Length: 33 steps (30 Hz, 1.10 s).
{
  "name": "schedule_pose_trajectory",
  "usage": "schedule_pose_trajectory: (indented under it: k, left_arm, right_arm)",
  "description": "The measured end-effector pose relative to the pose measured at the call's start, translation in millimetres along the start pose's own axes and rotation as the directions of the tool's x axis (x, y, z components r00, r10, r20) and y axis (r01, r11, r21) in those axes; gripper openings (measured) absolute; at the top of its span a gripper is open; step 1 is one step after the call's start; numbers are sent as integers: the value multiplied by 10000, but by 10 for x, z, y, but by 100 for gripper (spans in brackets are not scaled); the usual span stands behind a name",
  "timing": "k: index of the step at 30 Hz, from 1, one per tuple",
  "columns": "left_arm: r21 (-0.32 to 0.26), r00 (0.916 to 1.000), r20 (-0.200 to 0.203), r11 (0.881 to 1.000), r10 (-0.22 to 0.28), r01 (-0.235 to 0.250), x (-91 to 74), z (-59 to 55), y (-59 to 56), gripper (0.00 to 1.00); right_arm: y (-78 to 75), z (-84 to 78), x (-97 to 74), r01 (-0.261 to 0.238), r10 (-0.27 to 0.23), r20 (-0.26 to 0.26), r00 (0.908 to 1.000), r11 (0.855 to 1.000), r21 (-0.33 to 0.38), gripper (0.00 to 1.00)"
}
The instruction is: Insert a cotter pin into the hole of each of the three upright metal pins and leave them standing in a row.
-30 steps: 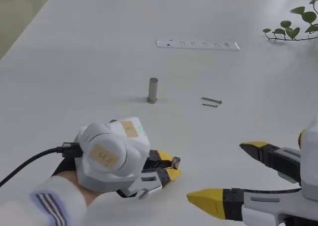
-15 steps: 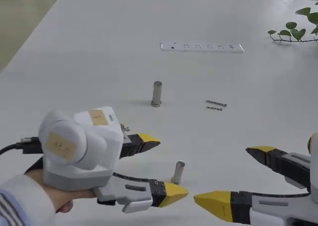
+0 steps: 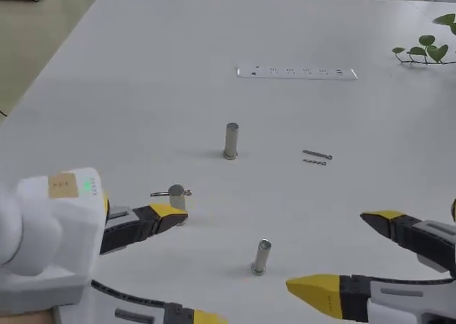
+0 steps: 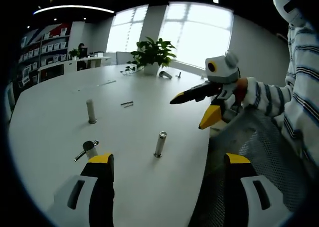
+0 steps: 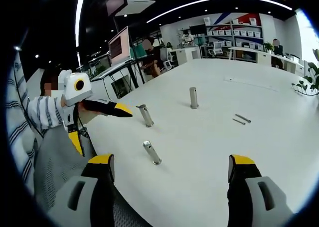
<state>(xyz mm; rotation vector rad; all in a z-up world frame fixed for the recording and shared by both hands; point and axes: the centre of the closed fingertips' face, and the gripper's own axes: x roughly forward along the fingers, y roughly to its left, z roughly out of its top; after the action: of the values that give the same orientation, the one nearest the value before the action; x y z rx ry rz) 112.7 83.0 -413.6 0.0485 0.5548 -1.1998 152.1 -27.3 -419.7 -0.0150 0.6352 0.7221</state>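
Held left gripper (image 3: 194, 265) and right gripper (image 3: 329, 251) jaws apart, empty; probably needed to pinch one loose cotter pin (image 3: 316, 155), centre-right, squarely near one end.

Left claw (image 3: 194, 265) and right claw (image 3: 333, 251) hover wide open, tips facing each other.

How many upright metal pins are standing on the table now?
3. The far pin stands mid-table. The left pin has a cotter pin through it. The near pin stands closest to the camera. None appears hidden.
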Motion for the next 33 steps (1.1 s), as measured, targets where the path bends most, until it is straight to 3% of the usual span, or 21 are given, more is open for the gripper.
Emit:
schedule_pose_trajectory:
  k: [2,6,10,13,17,19,22,25,33]
  left_arm:
    - [-54,10000,-11,10000,-17,17,9,-19,-52,98]
    - [-23,9997,-127,9998,-199,198,25,-58,-152,99]
    - [-228,9993,-268,9994,-250,244,44,-119,-183,99]
    - [-295,9993,-290,9993,-220,211,32,-143,-196,99]
    - [-415,9996,-249,9990,-156,146,6,-158,-201,99]
    - [-455,9995,-241,9987,-225,214,-7,-162,-220,99]
    - [-496,9992,-297,9985,-251,236,-24,-188,-245,99]
    - [-487,9991,-353,9986,-219,202,-37,-216,-254,99]
    - [-272,9980,-629,9996,-75,58,-73,-294,-252,99]
  right_arm:
    - [-44,10,28,9,-10,-41,10000,10000,-80,94]
    - [-175,34,84,83,-91,-193,9998,9993,-378,93]
    - [-328,63,138,152,-210,-565,9982,9947,-1017,93]
    - [-514,146,164,354,-543,-912,9943,9796,-1978,87]
    - [-640,280,210,202,-462,-1106,9928,9742,-2250,83]
    - [-702,381,228,105,-426,-1167,9923,9648,-2627,81]
    - [-792,520,251,61,-599,-1438,9878,9373,-3486,78]
    - [-839,661,298,-142,-492,-1554,9866,9238,-3826,74]
    - [-1029,750,424,-627,-737,-2510,9652,8665,-4953,64]
